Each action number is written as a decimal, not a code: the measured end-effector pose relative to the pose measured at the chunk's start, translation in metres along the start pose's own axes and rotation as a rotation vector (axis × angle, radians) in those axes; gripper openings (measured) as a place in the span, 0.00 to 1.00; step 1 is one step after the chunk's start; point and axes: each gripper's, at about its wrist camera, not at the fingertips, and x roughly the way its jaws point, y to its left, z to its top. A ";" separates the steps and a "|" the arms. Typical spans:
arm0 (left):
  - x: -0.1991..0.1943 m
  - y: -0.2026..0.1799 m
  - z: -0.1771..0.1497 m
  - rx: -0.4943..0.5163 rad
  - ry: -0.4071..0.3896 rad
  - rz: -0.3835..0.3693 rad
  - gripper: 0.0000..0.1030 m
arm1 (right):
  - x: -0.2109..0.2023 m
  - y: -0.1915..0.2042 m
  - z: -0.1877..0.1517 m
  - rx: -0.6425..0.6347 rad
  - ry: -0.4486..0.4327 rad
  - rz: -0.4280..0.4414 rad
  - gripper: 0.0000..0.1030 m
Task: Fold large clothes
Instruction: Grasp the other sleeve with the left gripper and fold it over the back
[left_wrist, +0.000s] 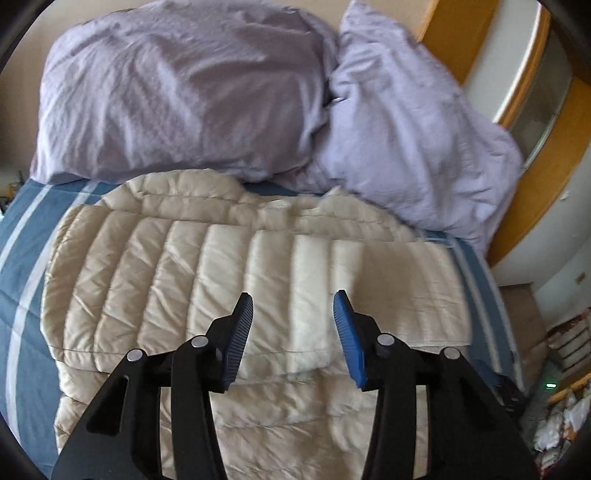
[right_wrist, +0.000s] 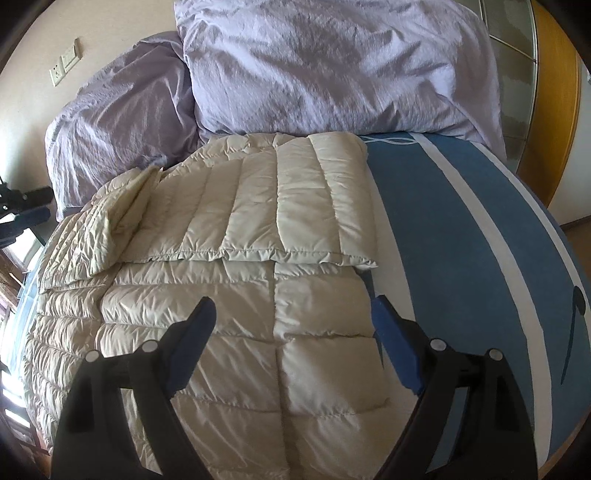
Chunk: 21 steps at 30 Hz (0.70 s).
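A cream quilted down jacket (left_wrist: 207, 280) lies spread on a blue bed with white stripes (left_wrist: 26, 266). One panel of the jacket (right_wrist: 273, 206) is folded over the rest, its hem running across the middle of the right wrist view. My left gripper (left_wrist: 293, 302) hovers just above the jacket, open, with nothing between its blue pads. My right gripper (right_wrist: 293, 306) stands wide open over the jacket's lower part, near its right edge, holding nothing.
Two lilac pillows (left_wrist: 177, 92) (right_wrist: 325, 66) lie at the head of the bed, touching the jacket's far edge. A wooden frame with glass (left_wrist: 532, 110) stands to the right. Bare blue bed cover (right_wrist: 461, 229) lies right of the jacket. Cluttered floor (left_wrist: 561, 398) is beyond the bed.
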 end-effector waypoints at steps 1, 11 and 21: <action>0.005 0.002 -0.001 0.000 0.009 0.019 0.44 | 0.000 0.000 0.000 -0.002 0.000 -0.003 0.84; 0.065 0.009 -0.020 0.013 0.120 0.064 0.44 | 0.006 0.002 0.000 -0.023 0.013 -0.029 0.84; 0.094 -0.002 -0.028 0.055 0.150 0.084 0.45 | 0.014 0.005 -0.004 -0.021 0.041 -0.054 0.84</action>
